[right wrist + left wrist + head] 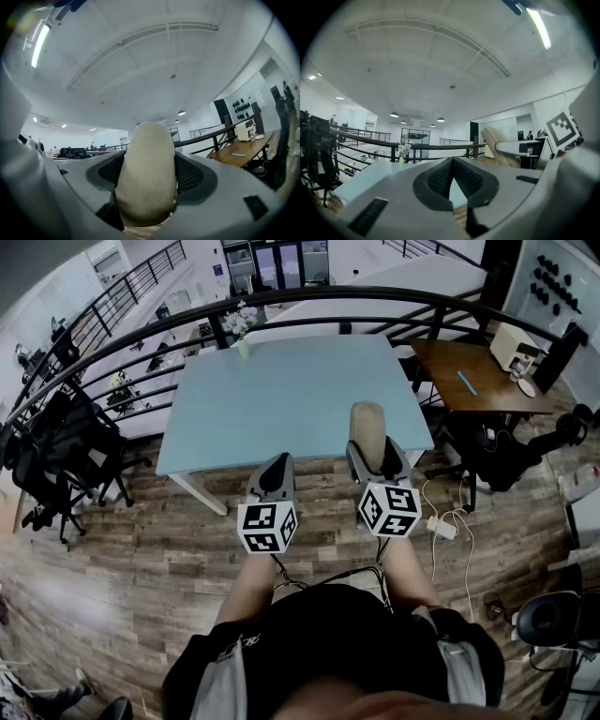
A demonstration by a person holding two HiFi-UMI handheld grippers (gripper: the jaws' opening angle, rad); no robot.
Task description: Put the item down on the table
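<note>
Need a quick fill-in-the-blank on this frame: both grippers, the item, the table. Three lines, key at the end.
1. The right gripper is shut on a rounded item whose colour is ____.
2. The left gripper has its jaws together and holds ____.
3. The light blue table carries a small vase of flowers at its ____ edge, the one away from the person.

Missing words: beige; nothing; far
</note>
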